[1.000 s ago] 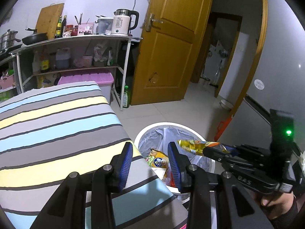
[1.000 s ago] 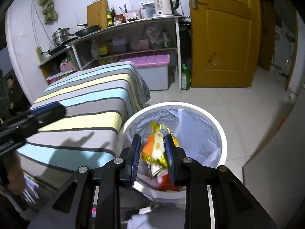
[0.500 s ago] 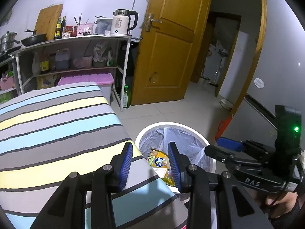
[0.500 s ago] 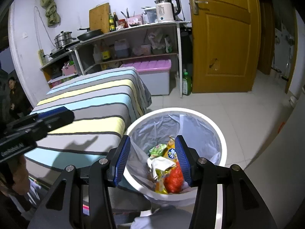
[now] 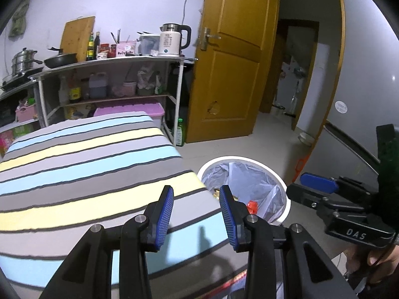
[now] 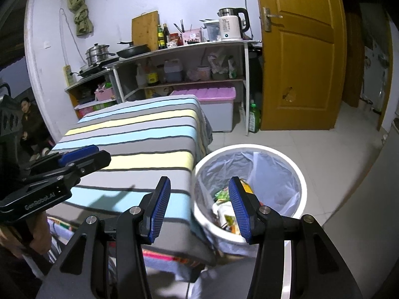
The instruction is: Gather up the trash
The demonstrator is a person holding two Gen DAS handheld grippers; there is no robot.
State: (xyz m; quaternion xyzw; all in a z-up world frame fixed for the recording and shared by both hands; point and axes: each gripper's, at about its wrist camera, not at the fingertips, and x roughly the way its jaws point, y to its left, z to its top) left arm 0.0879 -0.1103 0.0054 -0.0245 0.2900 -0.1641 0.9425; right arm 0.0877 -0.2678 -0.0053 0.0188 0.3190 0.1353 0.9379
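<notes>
Where table ends, lined bin (image 6: pixel 298 174) of wrappers (image 6: pixel 224 208) (both tools empty)

Table (image 5: pixel 82 174): left of the bin, its corner just beside the rim
Bin (image 6: pixel 298 172): on the floor, right of the table, before the door
Trash (image 6: pixel 225 214): inside the bin's liner
Shelf unit (image 6: pixel 189 47): behind the table, against the wall
Kettle (image 5: pixel 172 41): on the shelf top, right end
Storage box (image 6: pixel 214 99): under the shelf, behind the table
Door (image 5: pixel 232 62): right of the shelf unit
Left gripper (image 5: pixel 197 211): over the table's near corner
Right gripper (image 6: pixel 199 205): over the gap between table and bin
</notes>
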